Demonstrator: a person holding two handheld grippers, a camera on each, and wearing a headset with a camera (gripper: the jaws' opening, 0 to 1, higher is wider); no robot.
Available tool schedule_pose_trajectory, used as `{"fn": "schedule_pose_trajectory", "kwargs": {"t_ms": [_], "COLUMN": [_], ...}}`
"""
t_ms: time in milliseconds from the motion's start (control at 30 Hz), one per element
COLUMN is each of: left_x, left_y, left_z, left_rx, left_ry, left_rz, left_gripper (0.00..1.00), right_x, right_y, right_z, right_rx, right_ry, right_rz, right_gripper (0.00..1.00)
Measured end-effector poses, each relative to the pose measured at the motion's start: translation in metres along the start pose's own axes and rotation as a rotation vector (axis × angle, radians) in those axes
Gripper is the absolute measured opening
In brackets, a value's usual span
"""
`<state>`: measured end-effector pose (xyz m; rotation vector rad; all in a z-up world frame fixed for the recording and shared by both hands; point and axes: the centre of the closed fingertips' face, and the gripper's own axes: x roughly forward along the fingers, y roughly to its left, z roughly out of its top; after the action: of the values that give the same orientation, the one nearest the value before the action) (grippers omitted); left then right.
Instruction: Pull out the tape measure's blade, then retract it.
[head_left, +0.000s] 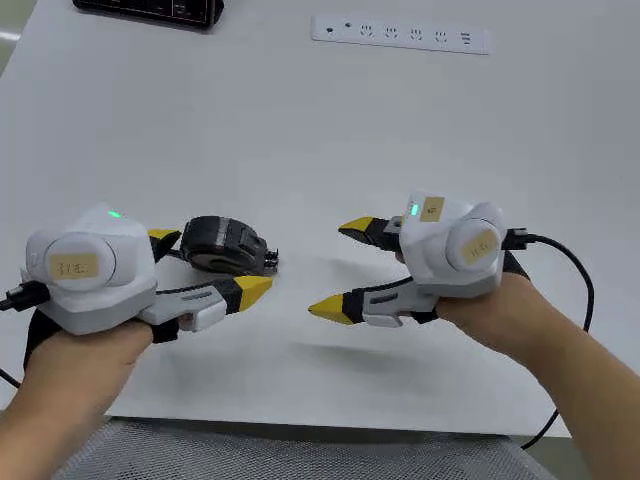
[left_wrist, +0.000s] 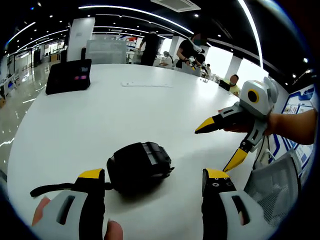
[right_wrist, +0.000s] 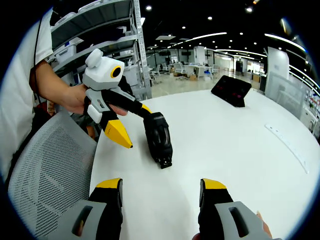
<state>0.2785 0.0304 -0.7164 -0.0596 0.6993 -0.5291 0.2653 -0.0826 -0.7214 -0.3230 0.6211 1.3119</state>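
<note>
Black tape measure (head_left: 222, 243) betw. jaws, left hand-held gripper (head_left: 210, 262) level, agape

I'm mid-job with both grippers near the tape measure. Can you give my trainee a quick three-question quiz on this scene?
1. True or false: the tape measure has its blade pulled out.
2. Which is nearer the tape measure? A. left hand-held gripper B. right hand-held gripper
3. Fill in: the right hand-held gripper's jaws stand ____.
Key: 1 false; 2 A; 3 open.
</note>
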Motion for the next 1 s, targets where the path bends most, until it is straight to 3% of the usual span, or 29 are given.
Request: {"fn": "schedule_pose_trajectory", "kwargs": {"t_ms": [233,600,1000], "left_x": [-0.011,-0.024,-0.038], "left_y": [-0.001,0.001,-0.001], "left_z": [0.002,0.003,0.003], "left_rx": [0.041,0.062,0.123], "left_ry": [-0.011,-0.019,-0.031], "left_rz": [-0.023,-0.049,-0.096], "left_gripper": [0.81,0.89,0.96], "right_x": [-0.022,-0.048,-0.072], "right_y": [-0.004,-0.005,-0.002], "right_z": [-0.003,-0.012,-0.022], "right_rx": [0.035,0.064,0.099], "right_ry": [-0.037,-0.048,-0.061], "right_rz": [-0.049,-0.098,-0.146], "right_gripper": [0.65,0.71,0.79]}}
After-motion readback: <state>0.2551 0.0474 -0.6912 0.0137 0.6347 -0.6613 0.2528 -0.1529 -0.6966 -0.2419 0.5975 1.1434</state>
